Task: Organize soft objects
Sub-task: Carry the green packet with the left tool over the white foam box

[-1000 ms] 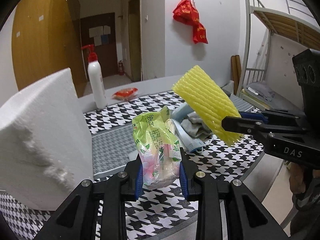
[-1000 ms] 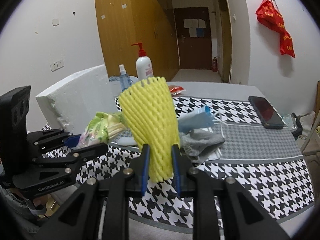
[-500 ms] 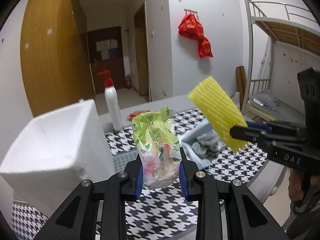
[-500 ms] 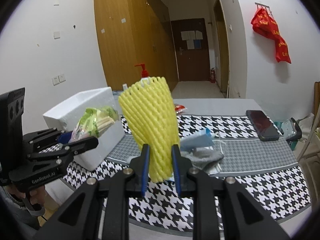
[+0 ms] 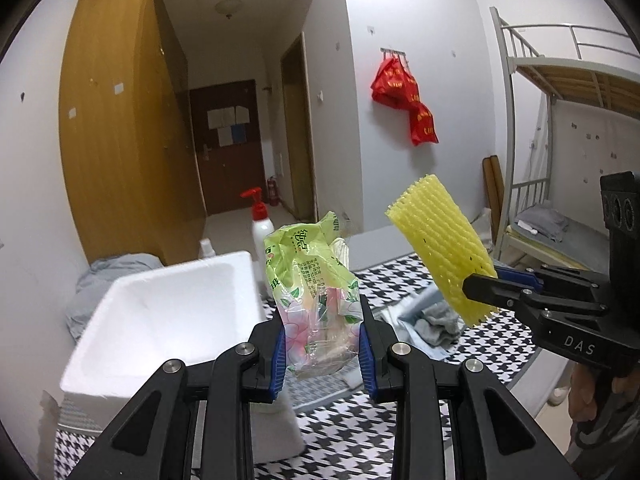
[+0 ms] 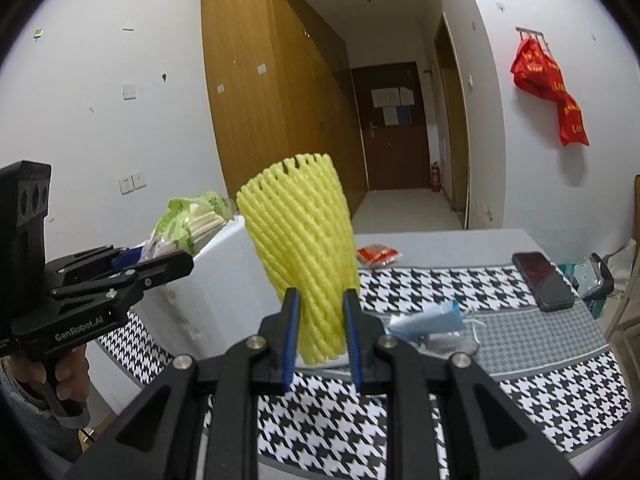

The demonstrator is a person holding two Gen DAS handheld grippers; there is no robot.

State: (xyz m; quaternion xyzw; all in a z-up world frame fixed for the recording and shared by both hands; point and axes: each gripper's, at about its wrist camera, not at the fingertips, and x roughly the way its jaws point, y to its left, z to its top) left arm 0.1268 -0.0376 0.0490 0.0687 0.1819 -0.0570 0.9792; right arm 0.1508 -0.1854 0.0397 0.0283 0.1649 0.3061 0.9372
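My left gripper (image 5: 321,346) is shut on a green and pink plastic packet (image 5: 316,292), held upright in the air just right of the white foam box (image 5: 160,320). My right gripper (image 6: 321,334) is shut on a yellow foam net sleeve (image 6: 304,256), also lifted above the table. Each gripper shows in the other's view: the right gripper (image 5: 496,286) with the yellow sleeve (image 5: 444,256), the left gripper (image 6: 172,258) with the green packet (image 6: 188,224). A blue face mask (image 6: 430,320) and grey cloth (image 5: 434,320) lie on the houndstooth tablecloth (image 6: 440,280).
A white pump bottle (image 5: 262,236) with a red top stands behind the foam box. A red snack packet (image 6: 378,256) and a black phone (image 6: 542,280) lie on the table. A bunk bed (image 5: 560,120) stands at the right. A person's hand (image 6: 68,376) holds the left gripper's handle.
Both grippers have risen with their loads still held. The foam box now sits lower in view, its open top visible in the left wrist view.
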